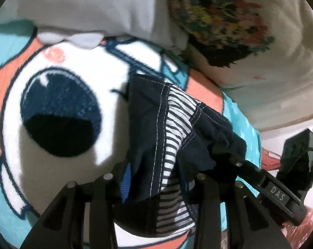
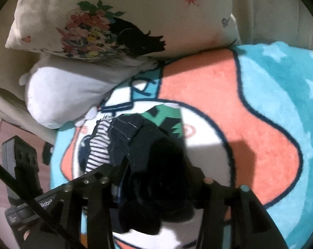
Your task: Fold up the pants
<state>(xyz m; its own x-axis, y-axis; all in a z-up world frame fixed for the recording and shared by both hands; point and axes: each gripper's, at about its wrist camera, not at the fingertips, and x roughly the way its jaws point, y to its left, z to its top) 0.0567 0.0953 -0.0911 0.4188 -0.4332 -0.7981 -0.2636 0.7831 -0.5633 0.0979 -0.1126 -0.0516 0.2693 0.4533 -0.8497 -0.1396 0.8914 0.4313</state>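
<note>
Pants (image 1: 148, 124) of dark navy cloth, with pale stitching and a striped navy-and-white lining, hang bunched between the two tools, above a plush blanket (image 1: 59, 66) printed with a big cartoon face in white, coral and teal. In the left wrist view the left hand-held gripper (image 1: 154, 178) has its fingers pressed onto the cloth, pinching a fold of the pants where the striped lining shows; the cloth rises from the near edge toward the middle of the picture. To the right in this view the right hand-held gripper (image 1: 220, 147) comes in from the side and its tip is also buried in the dark cloth. In the right wrist view the right hand-held gripper (image 2: 156, 186) is closed on a thick dark bunch of the pants (image 2: 154, 151), which hides its fingertips; the left tool shows at the near left. Beyond the bunch a green and black printed cloth (image 2: 168, 116) lies on the blanket (image 2: 280, 103). At the far side, a white pillow (image 2: 61, 91) lies against a cream pillow (image 2: 119, 6) with a flower and butterfly print.
</note>
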